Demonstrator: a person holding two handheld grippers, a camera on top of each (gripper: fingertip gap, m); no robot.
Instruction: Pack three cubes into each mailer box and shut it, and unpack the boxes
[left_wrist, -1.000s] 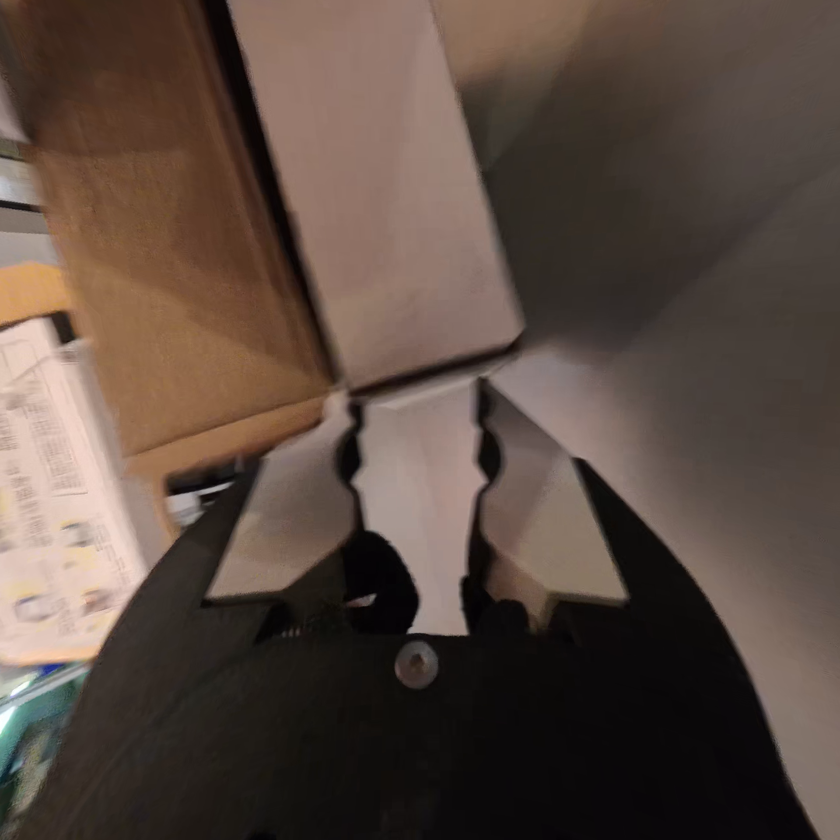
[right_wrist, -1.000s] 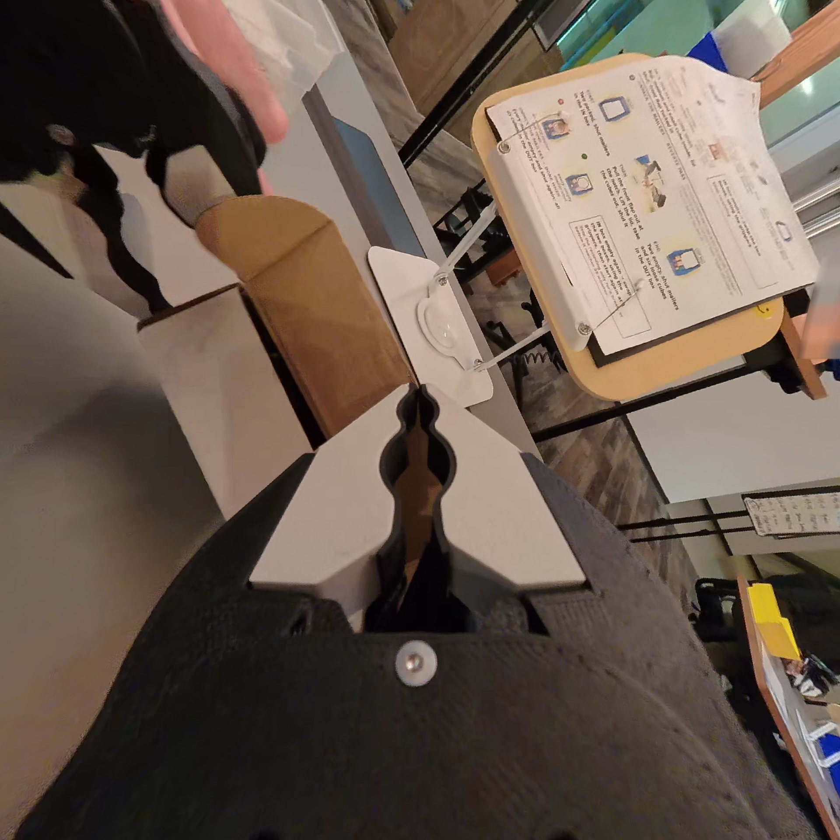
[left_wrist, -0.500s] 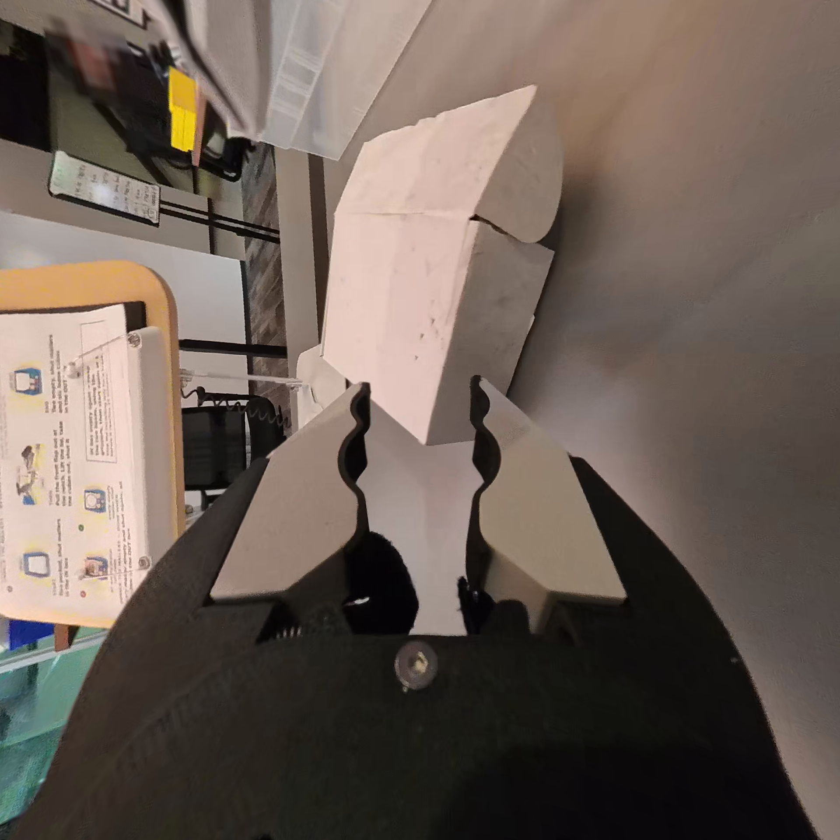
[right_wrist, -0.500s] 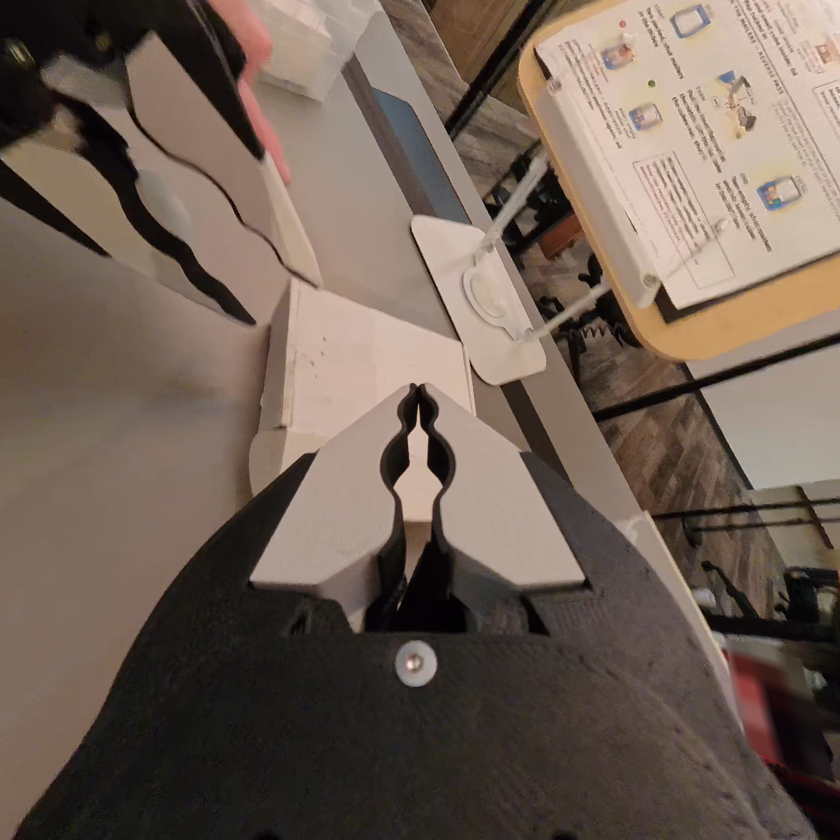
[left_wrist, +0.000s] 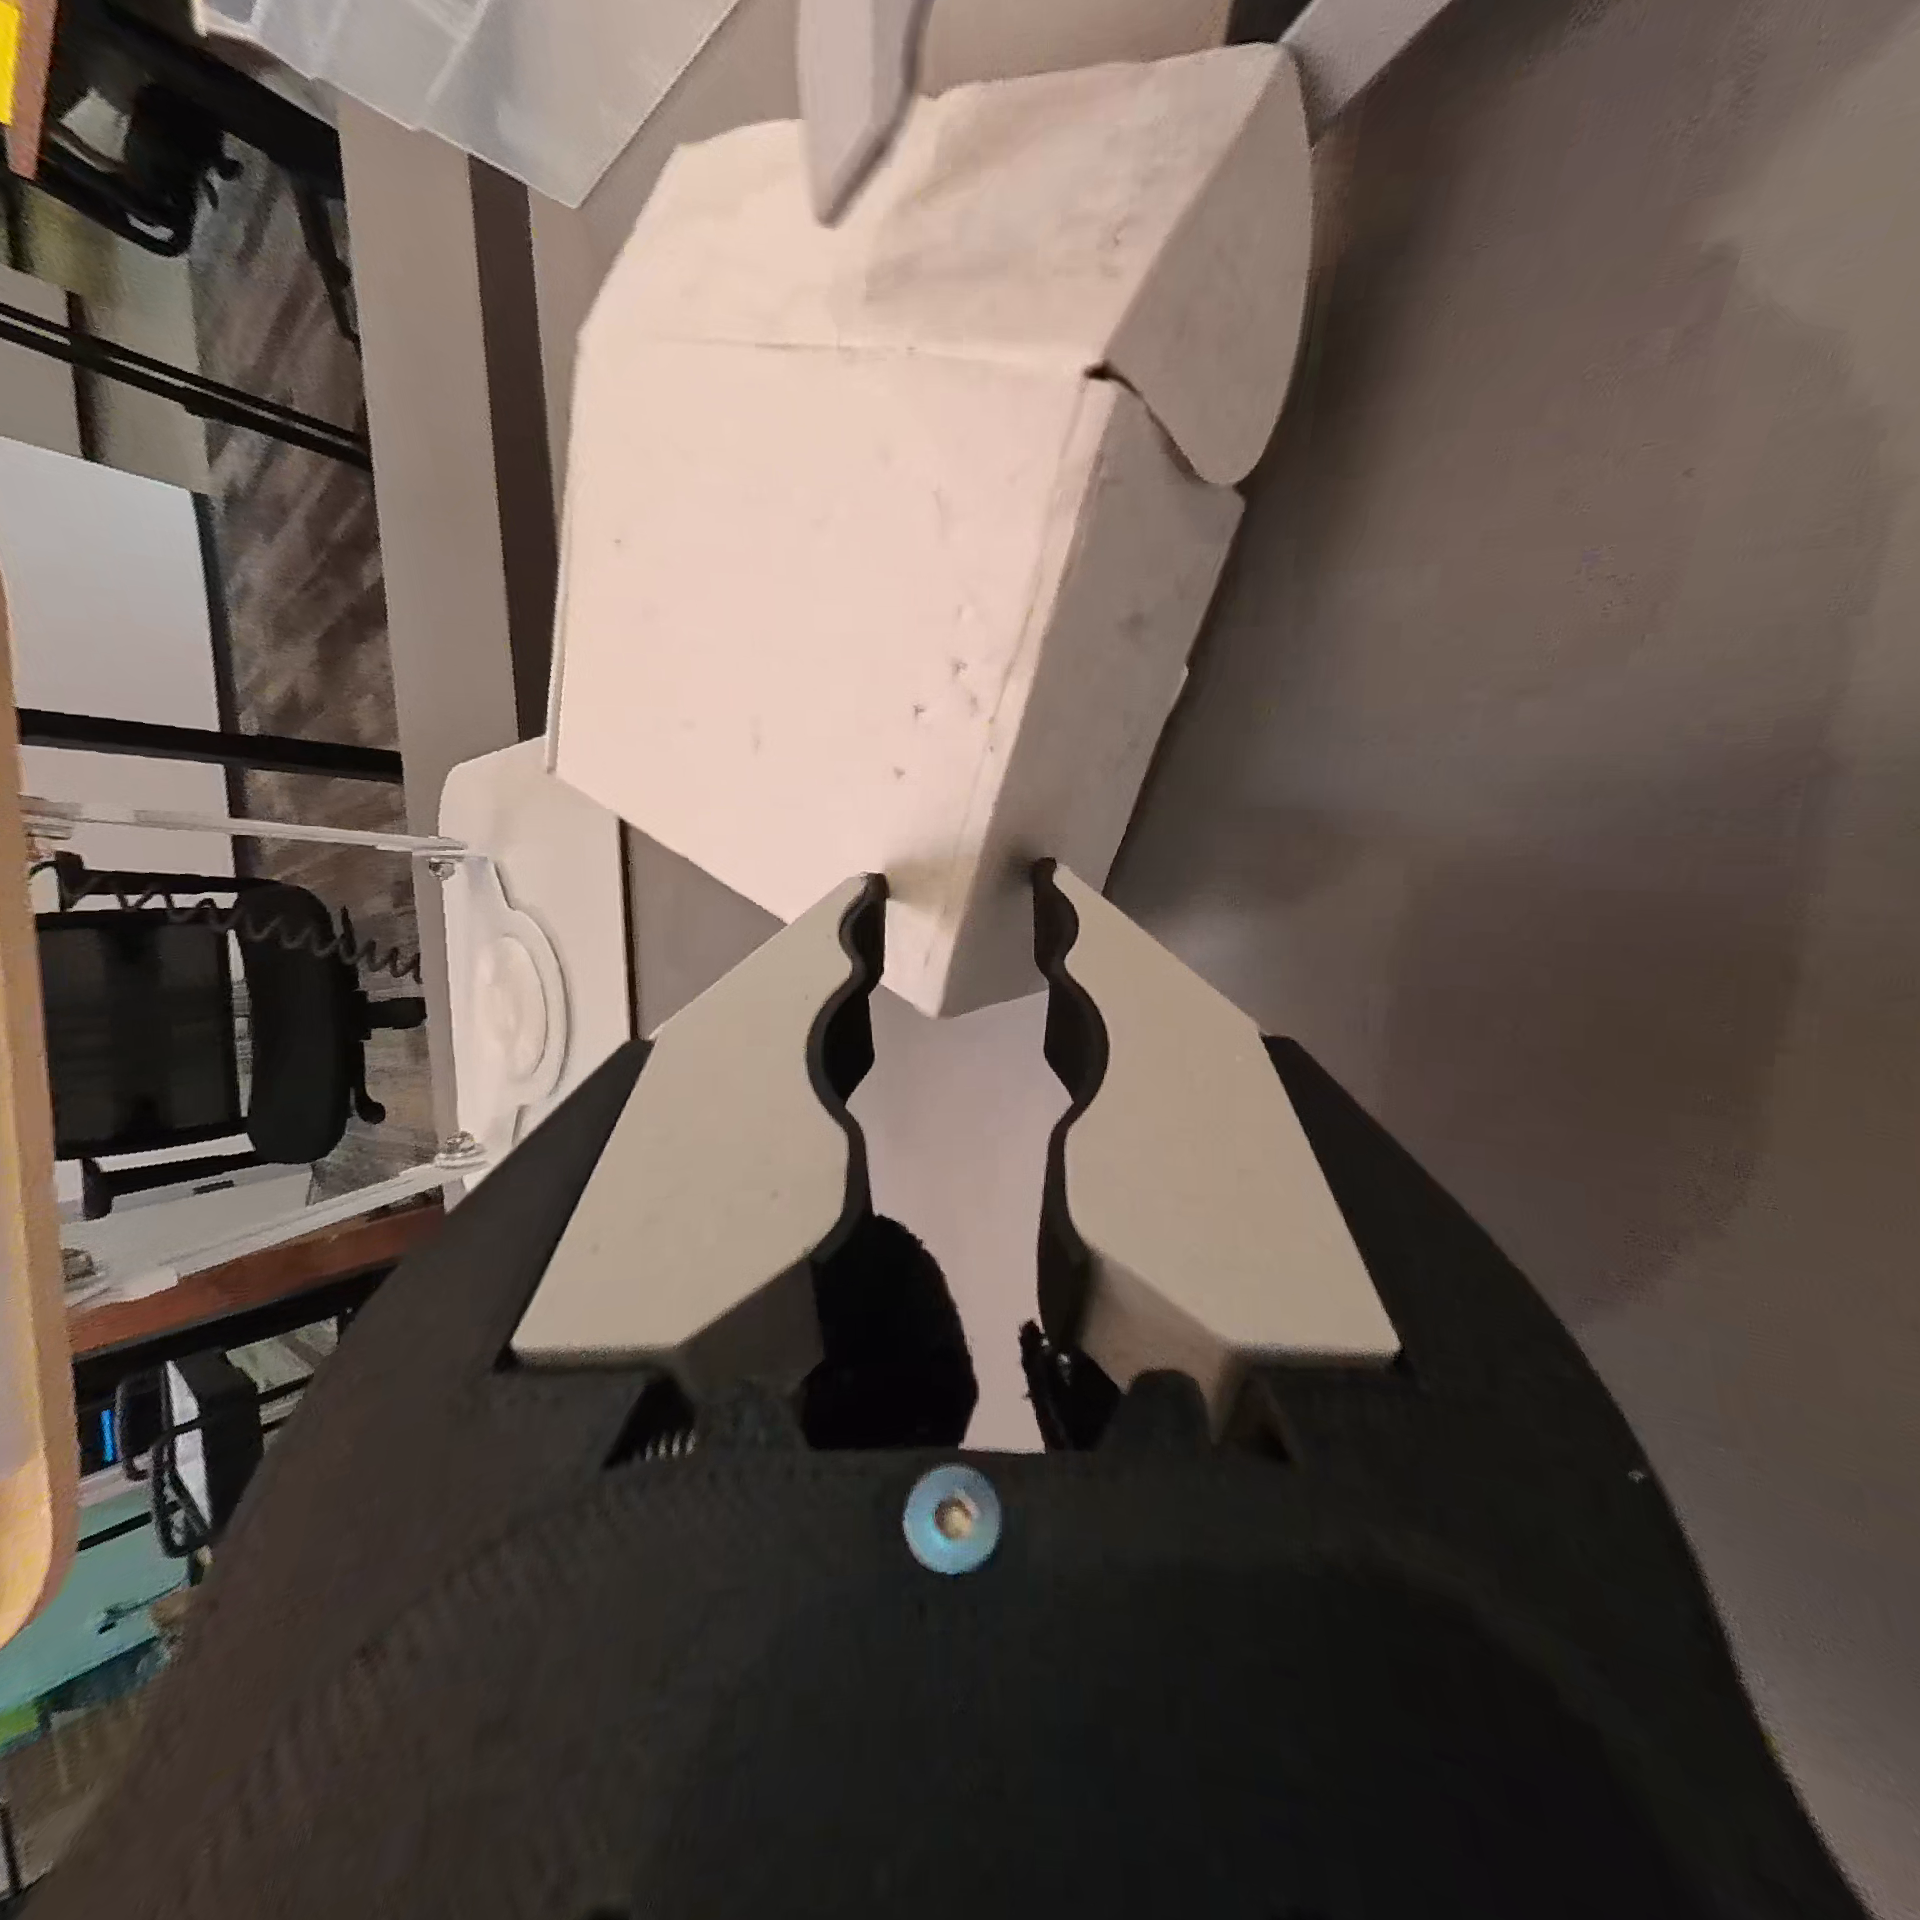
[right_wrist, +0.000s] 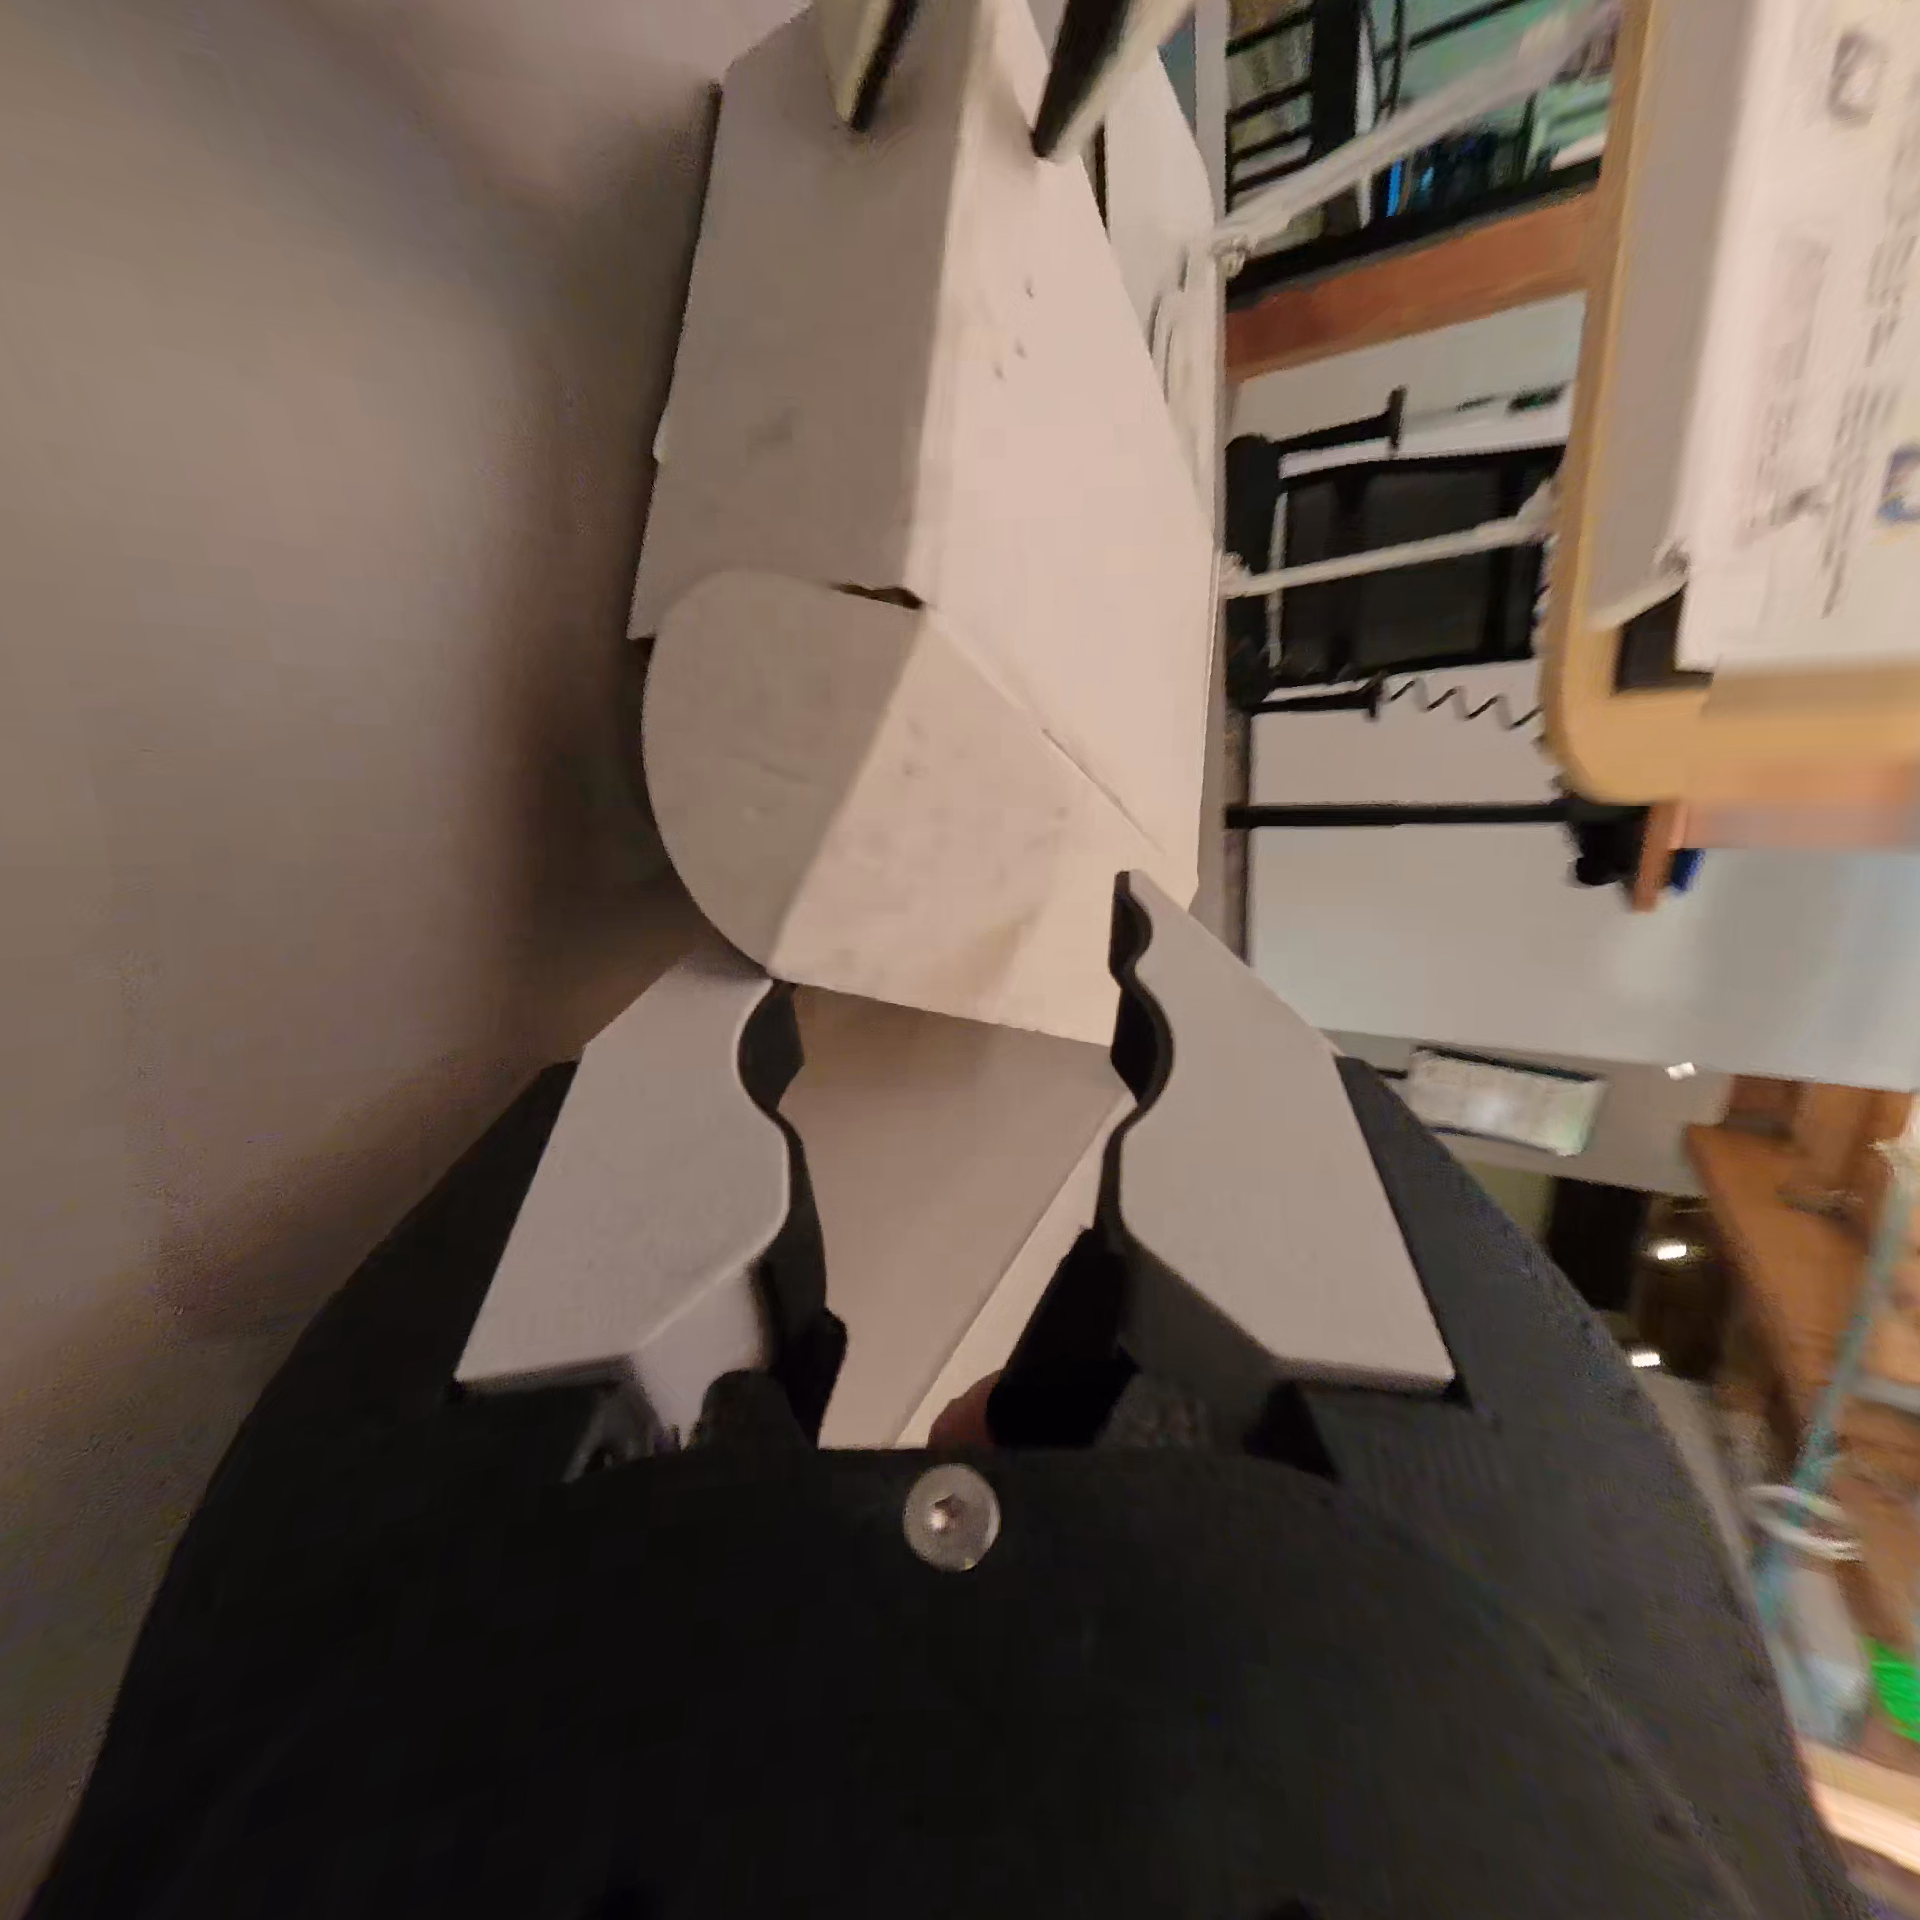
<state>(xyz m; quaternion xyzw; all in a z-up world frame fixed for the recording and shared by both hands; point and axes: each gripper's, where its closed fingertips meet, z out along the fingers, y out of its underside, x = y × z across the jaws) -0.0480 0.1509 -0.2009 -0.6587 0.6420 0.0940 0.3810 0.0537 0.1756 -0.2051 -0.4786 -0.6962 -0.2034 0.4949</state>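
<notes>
Grey table (left_wrist: 1558, 727): closed white mailer box (left_wrist: 831, 540), light, crushable card. Left gripper (left_wrist: 956, 894) and right gripper (right_wrist: 951, 935) spread, corners between fingertips; best held by stiff edges.

Dim warm light, blurred edges

The box (left_wrist: 831, 582) is lying mid-frame on the table (left_wrist: 1558, 727), with the stand (left_wrist: 509, 997) sitting at its lower left.
</notes>
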